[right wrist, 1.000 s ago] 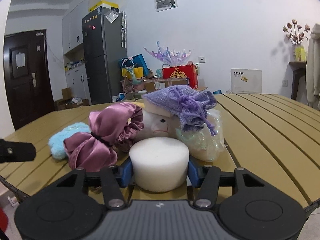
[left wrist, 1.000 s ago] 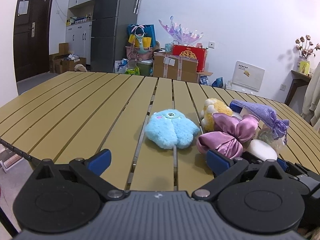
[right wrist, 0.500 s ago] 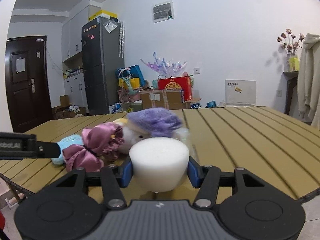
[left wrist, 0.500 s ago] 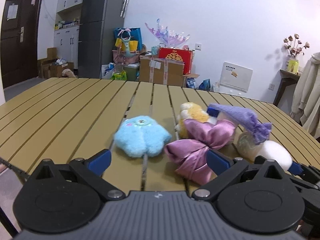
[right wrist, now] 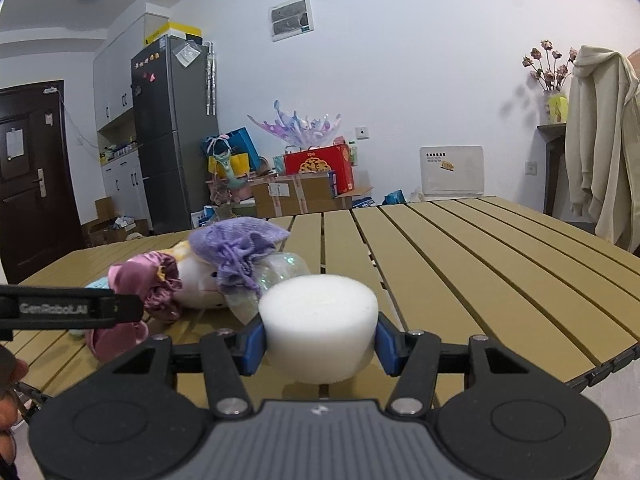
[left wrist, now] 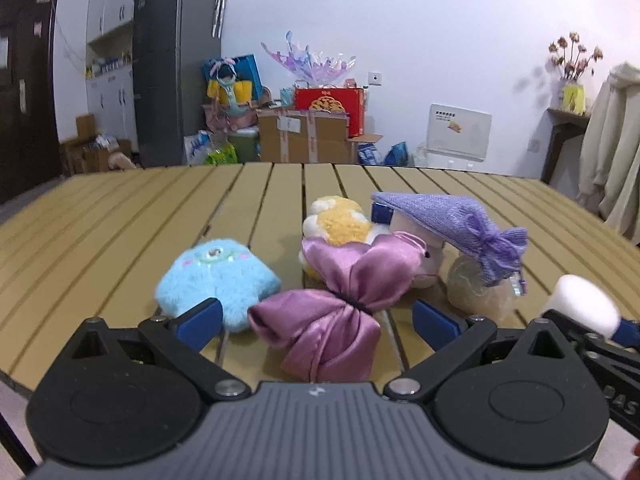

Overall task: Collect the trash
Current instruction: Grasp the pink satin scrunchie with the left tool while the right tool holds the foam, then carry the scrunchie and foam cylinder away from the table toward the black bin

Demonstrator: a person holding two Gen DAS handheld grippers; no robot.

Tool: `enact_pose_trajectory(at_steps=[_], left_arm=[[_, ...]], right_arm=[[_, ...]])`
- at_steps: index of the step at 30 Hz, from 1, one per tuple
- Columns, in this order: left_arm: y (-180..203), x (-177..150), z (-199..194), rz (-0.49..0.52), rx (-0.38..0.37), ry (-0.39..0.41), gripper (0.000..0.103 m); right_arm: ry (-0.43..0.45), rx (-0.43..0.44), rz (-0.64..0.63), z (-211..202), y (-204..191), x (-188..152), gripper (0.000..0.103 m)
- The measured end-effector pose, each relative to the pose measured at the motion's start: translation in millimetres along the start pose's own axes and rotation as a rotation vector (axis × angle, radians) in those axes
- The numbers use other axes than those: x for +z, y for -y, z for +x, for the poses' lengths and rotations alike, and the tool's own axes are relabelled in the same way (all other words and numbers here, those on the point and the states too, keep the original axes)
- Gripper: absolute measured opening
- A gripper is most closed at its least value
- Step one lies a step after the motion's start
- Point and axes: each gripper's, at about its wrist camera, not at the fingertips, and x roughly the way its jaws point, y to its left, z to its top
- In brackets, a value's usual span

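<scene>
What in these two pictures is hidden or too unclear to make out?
- White plush: right wrist view, body covered by the purple knit pouch.
- Blue plush: right wrist view, nearly all behind the left gripper.
- White foam puck: left wrist view, blurred.
- No trash bin shows in either view.
</scene>
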Motion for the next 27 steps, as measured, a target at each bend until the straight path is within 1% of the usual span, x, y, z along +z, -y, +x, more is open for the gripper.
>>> enact_pose_trajectory(at_steps=[2,3,6,8,10,11,12,13,14,16,17,21,27], left_arm=[[5,-1,6,0.026,0.040,0.008,0.102],[7,-1,9,0.031,0.045,0.009,0.101],[11,-2,16,0.046,0.041,-0.001,0.096],[15,-3,21,0.070,0.043,-0.001,0.096],[19,-5,26,0.092,0.051,0.002,0.093],[19,-7,27,0.097,0.055,0.004,0.088],[19,-8,30,0.098,0.063,0.006,0.080],[18,-8,33,0.096,0.071,0.001,0.075],[17,-9,36,0.094,0.070,-0.009,0.063],[13,-10,38,0.081,0.046,-0.010,0.056],[13,-10,37,0.086,0.038,-0.003,0.049],[17,-14,32,0.102,0.037,0.013,0.046],[20,-17,21,0.115,0.025,0.031,0.046]], right_arm=[[-0.001,-0.003,0.000,2,1,0,0.054],[-0.001,-0.006,-0.001,2,0,0,0.054],[-0.002,-0.009,-0.002,4,-1,-1,0.054],[-0.005,-0.009,-0.004,6,-1,-2,0.054],[-0.008,-0.012,-0.005,8,-1,-3,0.054],[-0.010,-0.014,-0.004,9,-1,-3,0.054],[-0.011,-0.015,-0.003,10,0,-3,0.054],[-0.013,-0.016,-0.001,10,0,-4,0.054],[-0.014,-0.015,0.000,11,0,-4,0.054],[-0.017,-0.011,-0.002,12,-1,-4,0.054],[-0.017,-0.008,-0.004,12,-2,-4,0.054],[-0.009,-0.006,-0.009,9,-3,-3,0.054],[0.007,-0.001,-0.011,3,-2,0,0.054]])
